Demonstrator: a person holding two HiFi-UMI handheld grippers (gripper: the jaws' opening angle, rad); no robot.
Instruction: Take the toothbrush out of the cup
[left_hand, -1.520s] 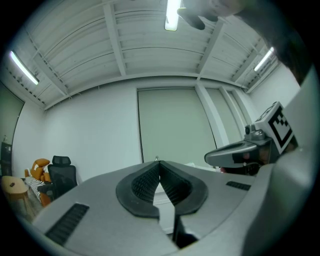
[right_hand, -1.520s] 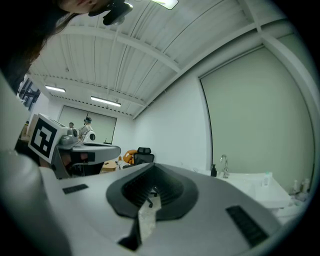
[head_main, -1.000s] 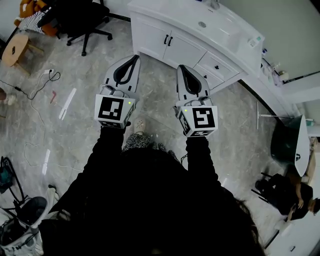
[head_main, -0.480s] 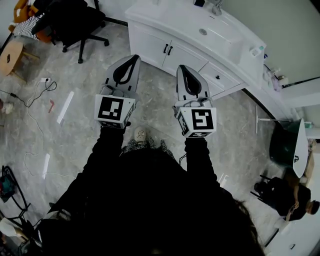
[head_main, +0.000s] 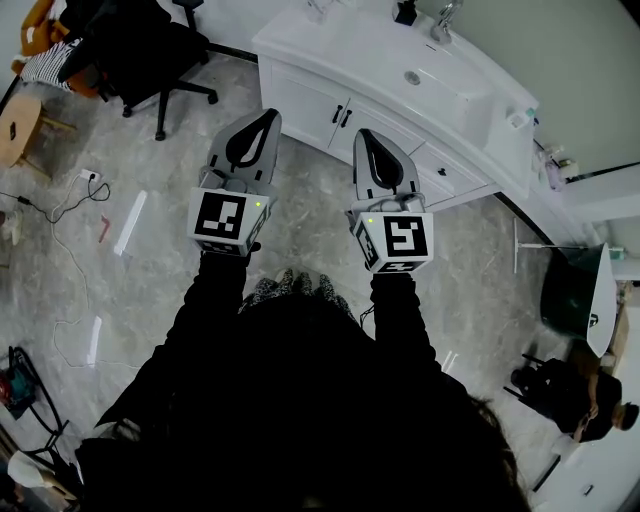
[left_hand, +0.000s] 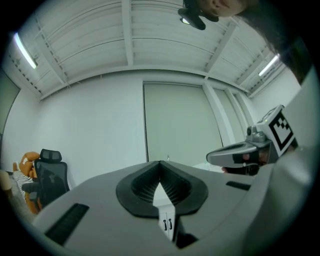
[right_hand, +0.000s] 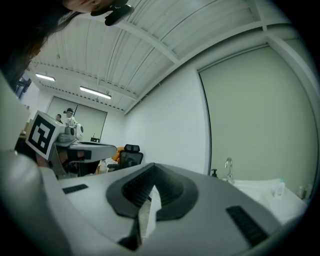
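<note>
Not started: both grippers empty, cup not reached.

Head view: my left gripper (head_main: 266, 116) and right gripper (head_main: 363, 135) hang over the grey tiled floor (head_main: 160, 240), short of the white vanity cabinet with basin (head_main: 310, 95). I can't pick out the cup or toothbrush; the small items (head_main: 516, 117) on its counter are too tiny to tell.
Left gripper view: jaws pressed together, nothing between.
Right gripper view: same, chrome tap (right_hand: 228, 167) ahead.
To do: approach, grip, lift.

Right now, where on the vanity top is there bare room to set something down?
In the head view, the counter is bare at its left end, between its corner and the basin. The faucet and dispenser crowd the back edge; small items take the right end.
</note>
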